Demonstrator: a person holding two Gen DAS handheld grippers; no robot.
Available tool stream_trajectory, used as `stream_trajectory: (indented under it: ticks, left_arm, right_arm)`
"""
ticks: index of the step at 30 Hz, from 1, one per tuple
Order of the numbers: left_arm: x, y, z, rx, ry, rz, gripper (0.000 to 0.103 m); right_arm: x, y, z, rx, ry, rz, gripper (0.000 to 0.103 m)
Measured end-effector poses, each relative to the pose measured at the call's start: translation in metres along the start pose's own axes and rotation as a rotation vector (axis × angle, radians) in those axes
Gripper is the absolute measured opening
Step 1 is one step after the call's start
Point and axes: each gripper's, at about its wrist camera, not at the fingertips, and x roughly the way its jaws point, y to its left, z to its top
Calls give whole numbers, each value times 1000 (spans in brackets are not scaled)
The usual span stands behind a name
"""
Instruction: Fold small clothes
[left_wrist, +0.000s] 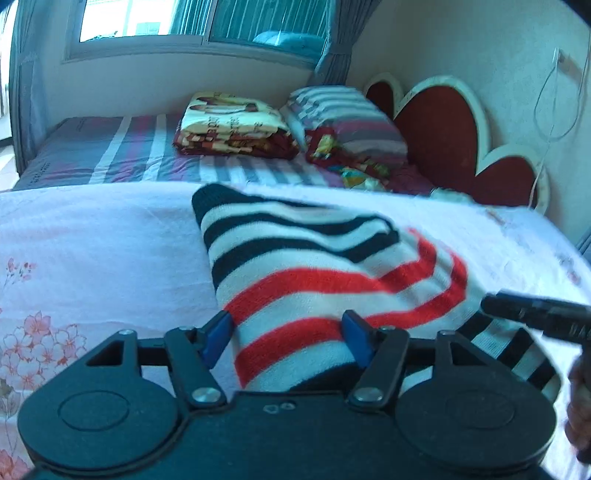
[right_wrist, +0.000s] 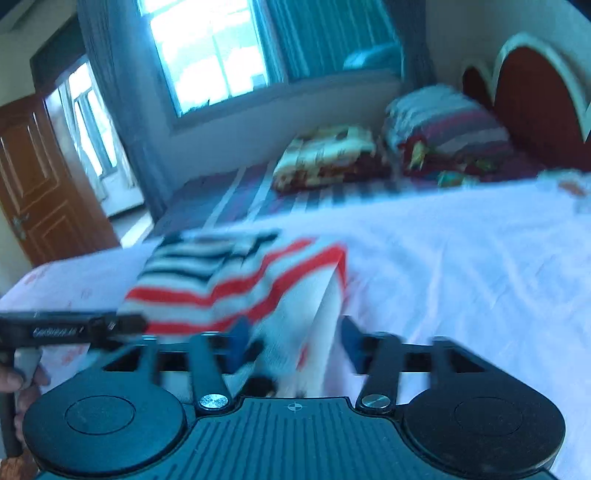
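Straddling striped red, black and white knit garment (left_wrist: 314, 280): your left gripper (left_wrist: 288, 338) wide, pads clear; right gripper (right_wrist: 295, 345) wide, fabric between fingers.

1. The sweater (left_wrist: 314, 280) is fuzzy, matt striped knit.
2. The sheet (left_wrist: 96, 240) under it is soft, matt printed cloth, slightly creased.
3. The left gripper (left_wrist: 286, 334) is matt black plastic, with shiny metal screws and smooth blue pads (left_wrist: 356, 334).
4. The door (right_wrist: 40, 177) is glossy brown wood.
5. The headboard (left_wrist: 447, 133) looks red, padded, pale-rimmed.
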Motion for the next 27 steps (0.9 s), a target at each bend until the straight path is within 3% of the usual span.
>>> stream_trajectory:
  ticks: [2, 4, 6, 8, 10, 14, 17, 19, 24, 27]
  left_arm:
    - [-2, 3, 5, -17, -31, -16, 58]
    - [1, 6, 12, -38, -28, -23, 58]
    - [8, 6, 17, -25, -10, 9, 58]
    - [17, 7, 20, -18, 16, 11, 60]
    - [28, 9, 21, 1, 55, 31, 65]
    - [39, 16, 18, -34, 80, 14, 73]
    - [25, 16, 16, -31, 56, 1, 64]
    - [3, 8, 11, -9, 20, -12, 52]
    - [-41, -15, -15, 50, -18, -26, 53]
    - [-53, -22, -33, 61, 0, -9, 53]
  right_arm:
    - [18, -16, 17, 91, 46, 38, 62]
    - [36, -31, 27, 162, 68, 52, 53]
    - [51, -35, 31, 162, 100, 58, 24]
    - [58, -26, 31, 83, 100, 54, 11]
    - [71, -20, 23, -19, 128, -22, 11]
    - [65, -24, 16, 34, 114, -22, 11]
    - [29, -20, 18, 45, 43, -15, 11]
    - [-5, -8, 16, -24, 3, 15, 11]
    - [-64, 34, -14, -229, 2, 110, 11]
    - [-70, 45, -36, -318, 46, 81, 10]
